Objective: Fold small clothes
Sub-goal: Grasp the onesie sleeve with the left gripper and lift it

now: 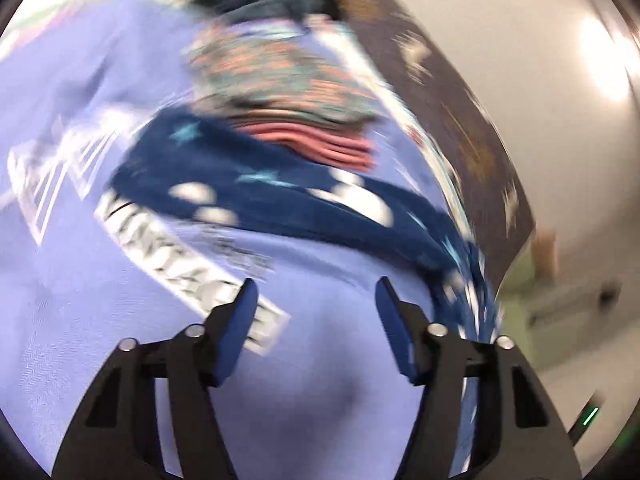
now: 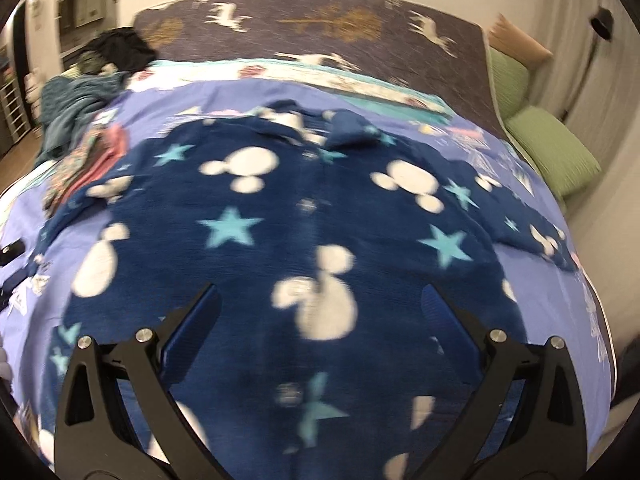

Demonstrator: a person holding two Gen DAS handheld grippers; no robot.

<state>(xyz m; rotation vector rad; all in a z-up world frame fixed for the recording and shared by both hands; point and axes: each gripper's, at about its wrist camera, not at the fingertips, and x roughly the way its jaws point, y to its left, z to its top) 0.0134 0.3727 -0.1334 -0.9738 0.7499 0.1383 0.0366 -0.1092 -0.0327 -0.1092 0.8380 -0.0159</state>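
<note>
The navy star-print fleece top [image 2: 304,216] is lying spread flat on the lavender bedspread [image 1: 80,128] w/ both tools released, left tool [image 1: 316,292] hovering over bare sheet, right tool [image 2: 320,292] over the hem, so either's risking pinching bedspread along w/ fleece.

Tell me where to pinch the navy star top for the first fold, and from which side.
Judgement only: take the navy star top at a sleeve end or side hem, coming in from the side, low over the lilac bedspread. It lies spread flat, collar at the far end, so only edges give the open right gripper something to pinch.
</note>
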